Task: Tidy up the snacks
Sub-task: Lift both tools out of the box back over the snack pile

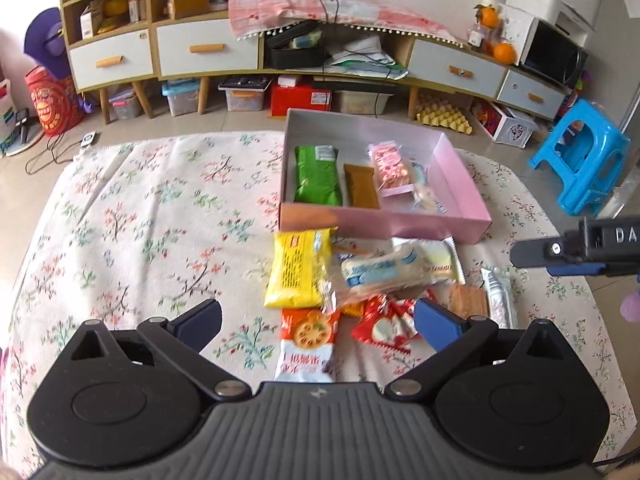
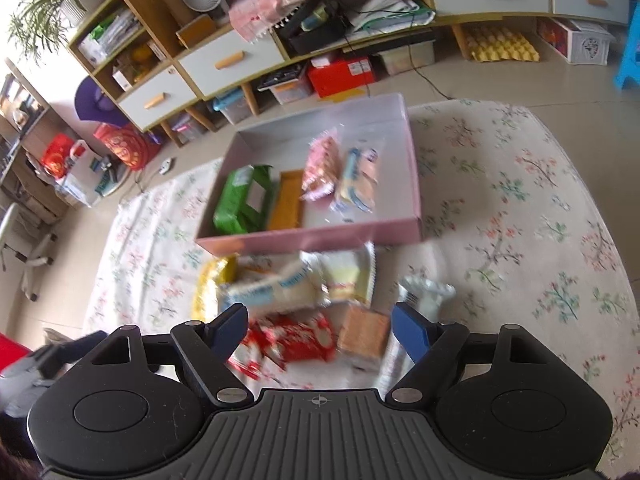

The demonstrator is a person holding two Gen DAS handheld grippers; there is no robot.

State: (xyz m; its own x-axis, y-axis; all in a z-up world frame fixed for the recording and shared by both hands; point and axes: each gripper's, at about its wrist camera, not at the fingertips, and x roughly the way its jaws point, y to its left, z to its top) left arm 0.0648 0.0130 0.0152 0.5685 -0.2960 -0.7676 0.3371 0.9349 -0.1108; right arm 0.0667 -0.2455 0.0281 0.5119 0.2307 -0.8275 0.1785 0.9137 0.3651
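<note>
Snacks lie in a loose pile on a floral tablecloth (image 1: 140,220), just in front of a pink box (image 1: 384,222). A yellow packet (image 1: 298,268) and a pale blue-and-white packet (image 1: 380,270) top the pile. Inside the box sit a green packet (image 1: 316,176), a brown bar (image 1: 362,186) and a pink packet (image 1: 390,166). The left gripper (image 1: 318,318) and the right gripper (image 2: 318,326) both hover over the pile, jaws spread wide, holding nothing.

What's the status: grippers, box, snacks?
Left gripper and right gripper open, empty. Box holds four packs. Loose snack pile in front, nothing blocking.
</note>
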